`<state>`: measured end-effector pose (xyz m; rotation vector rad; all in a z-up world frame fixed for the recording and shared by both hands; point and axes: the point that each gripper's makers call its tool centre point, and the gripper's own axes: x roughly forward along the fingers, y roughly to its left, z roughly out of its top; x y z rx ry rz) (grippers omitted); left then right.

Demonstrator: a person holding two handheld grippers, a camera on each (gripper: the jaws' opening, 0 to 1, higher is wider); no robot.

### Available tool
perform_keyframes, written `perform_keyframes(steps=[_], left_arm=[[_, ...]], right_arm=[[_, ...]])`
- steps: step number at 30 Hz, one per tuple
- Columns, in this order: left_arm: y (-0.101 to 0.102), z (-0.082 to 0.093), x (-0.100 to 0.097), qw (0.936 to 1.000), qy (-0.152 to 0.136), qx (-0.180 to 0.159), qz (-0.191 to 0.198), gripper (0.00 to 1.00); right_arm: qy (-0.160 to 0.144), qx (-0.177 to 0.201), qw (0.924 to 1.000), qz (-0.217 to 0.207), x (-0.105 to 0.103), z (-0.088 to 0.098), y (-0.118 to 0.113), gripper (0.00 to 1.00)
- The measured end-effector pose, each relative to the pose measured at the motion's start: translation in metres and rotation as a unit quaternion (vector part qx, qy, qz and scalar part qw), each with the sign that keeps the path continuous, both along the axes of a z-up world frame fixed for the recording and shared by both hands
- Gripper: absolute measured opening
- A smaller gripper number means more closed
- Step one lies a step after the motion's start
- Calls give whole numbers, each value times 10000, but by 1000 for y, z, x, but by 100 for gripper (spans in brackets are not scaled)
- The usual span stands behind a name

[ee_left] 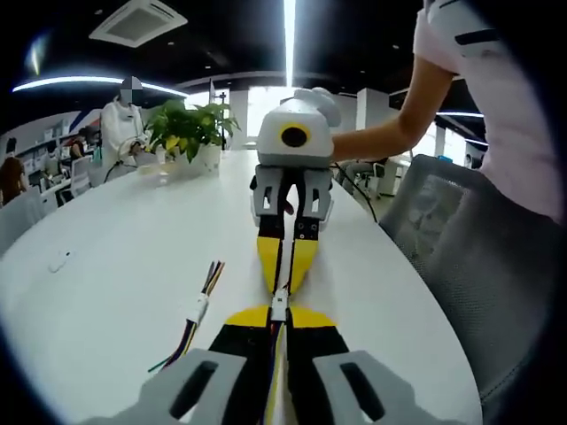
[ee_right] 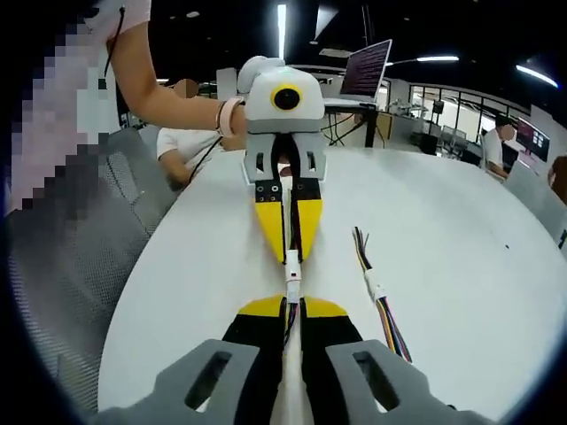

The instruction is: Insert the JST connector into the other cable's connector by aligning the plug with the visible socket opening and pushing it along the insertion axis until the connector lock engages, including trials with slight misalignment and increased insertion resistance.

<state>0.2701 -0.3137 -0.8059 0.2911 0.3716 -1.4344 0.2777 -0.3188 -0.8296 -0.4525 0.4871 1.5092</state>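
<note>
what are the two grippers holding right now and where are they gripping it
Each is shut on a cable: the left gripper and right gripper pinch the wires just behind the white connectors, which meet between the tips.

An open-plan office: beyond the round white table (ee_left: 115,266) stand desks with people, a glowing monitor (ee_right: 369,68) and ceiling strip lights (ee_left: 289,31).

1. The white connector (ee_left: 279,305) pair's seam is too small to tell whether it is locked.
2. The held cables' wires (ee_right: 288,323) vanish between the jaws.
3. The spare cable (ee_right: 383,312) runs off the table edge.
</note>
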Motion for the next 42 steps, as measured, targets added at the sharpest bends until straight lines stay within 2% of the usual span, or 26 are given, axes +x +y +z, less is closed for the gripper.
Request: perform_keyframes(steps=[20,24,42], left_arm=[[8,2,3,9991,-379,44,-190,0],[8,0,-1,9978,-523,153,-369,0],[7,-2,-3,9962,-597,158,-611,0]], right_arm=[[92,-17,9999,38,-2,0,2,2],[137,-20,9999,45,-3,-1,4,2],[101,-116,9992,372,-10,2,2,2]])
